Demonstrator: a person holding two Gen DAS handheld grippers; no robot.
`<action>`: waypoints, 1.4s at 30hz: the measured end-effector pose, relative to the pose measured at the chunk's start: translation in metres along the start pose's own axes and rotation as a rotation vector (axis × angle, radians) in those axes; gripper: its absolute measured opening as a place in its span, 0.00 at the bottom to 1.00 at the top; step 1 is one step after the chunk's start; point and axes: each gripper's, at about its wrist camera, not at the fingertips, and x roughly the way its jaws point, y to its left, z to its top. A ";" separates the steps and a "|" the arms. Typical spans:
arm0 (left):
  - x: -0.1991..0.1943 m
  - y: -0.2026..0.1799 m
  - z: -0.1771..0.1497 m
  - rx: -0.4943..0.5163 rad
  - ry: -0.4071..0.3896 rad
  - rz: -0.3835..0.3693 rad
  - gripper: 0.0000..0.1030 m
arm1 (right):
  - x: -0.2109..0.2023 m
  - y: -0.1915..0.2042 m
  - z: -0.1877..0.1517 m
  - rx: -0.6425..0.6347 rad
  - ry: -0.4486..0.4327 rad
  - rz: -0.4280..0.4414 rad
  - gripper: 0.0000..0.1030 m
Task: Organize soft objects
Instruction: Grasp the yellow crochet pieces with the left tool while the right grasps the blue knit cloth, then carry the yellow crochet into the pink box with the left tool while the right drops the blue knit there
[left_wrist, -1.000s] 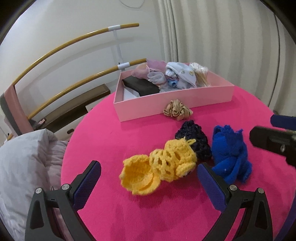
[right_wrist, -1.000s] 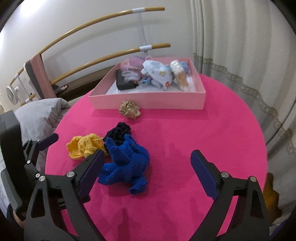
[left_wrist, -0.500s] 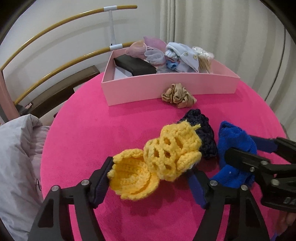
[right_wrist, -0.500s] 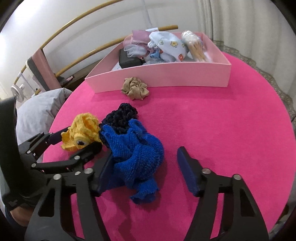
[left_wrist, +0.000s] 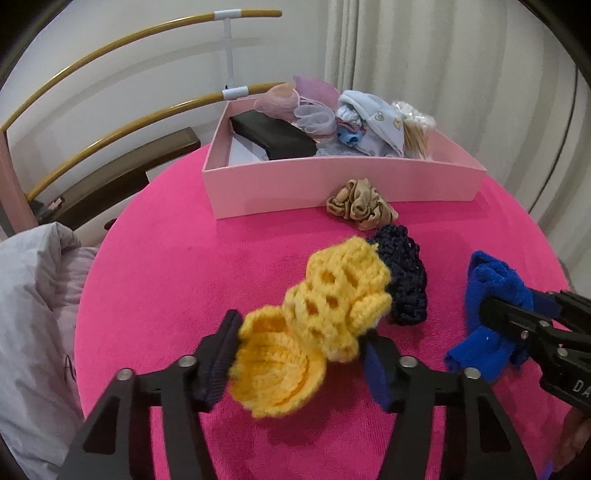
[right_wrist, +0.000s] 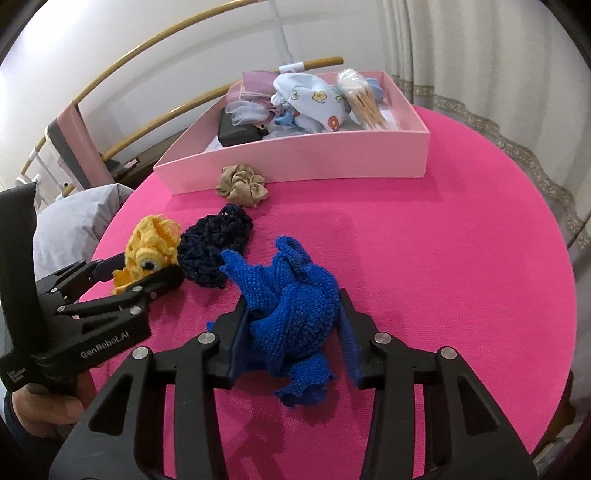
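A yellow crochet piece (left_wrist: 332, 295) sits between the pads of my left gripper (left_wrist: 299, 332), whose jaws are closing and pressing its sides. My right gripper (right_wrist: 293, 306) is closing too, both pads pressing on a blue crochet piece (right_wrist: 295, 295) that rests on the pink round table (right_wrist: 443, 258). A dark navy crochet piece (right_wrist: 210, 251) lies between the two, touching the yellow one. Behind it a beige scrunchie (right_wrist: 242, 184) lies against the front wall of the pink box (right_wrist: 295, 158).
The pink box holds a black case (left_wrist: 273, 136), sheer pink fabric, patterned baby cloth (right_wrist: 314, 103) and a bundle of cotton swabs (right_wrist: 365, 103). A grey pillow (left_wrist: 33, 314) lies off the table's left edge, below curved wooden rails. Curtains hang at the right.
Both grippers came down over their pieces and narrowed from wide open until the pads met the yarn. The yellow piece is now squeezed and slightly raised, and the blue one bunched.
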 end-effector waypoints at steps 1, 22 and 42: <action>-0.002 0.001 0.000 -0.007 0.000 -0.004 0.45 | -0.001 0.002 0.000 -0.004 -0.003 0.001 0.38; -0.046 0.011 -0.008 -0.059 -0.054 0.019 0.36 | -0.020 0.004 0.000 -0.022 -0.036 -0.013 0.38; -0.109 0.008 -0.007 -0.064 -0.134 0.069 0.36 | -0.050 0.028 0.018 -0.093 -0.099 -0.010 0.38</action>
